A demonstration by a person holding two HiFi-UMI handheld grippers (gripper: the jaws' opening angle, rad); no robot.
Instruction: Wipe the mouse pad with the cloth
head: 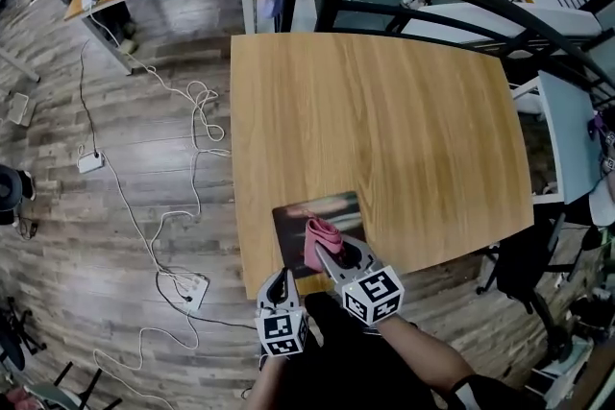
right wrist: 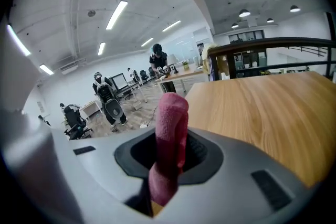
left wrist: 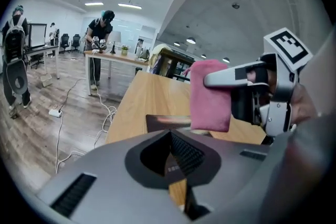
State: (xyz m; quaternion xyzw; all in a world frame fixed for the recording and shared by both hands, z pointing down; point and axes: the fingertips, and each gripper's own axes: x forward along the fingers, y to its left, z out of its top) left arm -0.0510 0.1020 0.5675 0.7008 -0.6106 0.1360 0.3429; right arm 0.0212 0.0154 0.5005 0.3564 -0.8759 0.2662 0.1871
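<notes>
At the near edge of the table, closest to the person, lies the mouse pad: dark, flat, one side about flush with the table edge. That keeps it within easy reach for wiping.

Right gripper: jaws pinching the pink cloth, which is folded into a thick wad. The right gripper view shows the fold standing up between the jaws, with a rounded end sticking out past them. My guess is that the bunched end is meant as the wiping face, keeping the hard jaws off the pad.

Cloth position: over the right part of the pad. From the left gripper view it hangs just above or on the pad; I cannot tell whether they touch.

Left gripper: jaws pressed together, nothing between them. It is held low at the table edge just beside the pad's near side, not on it. It is probably placed there to steady the pad if it slides.

The wipe looks to be only starting; most of the pad is uncovered.
</notes>
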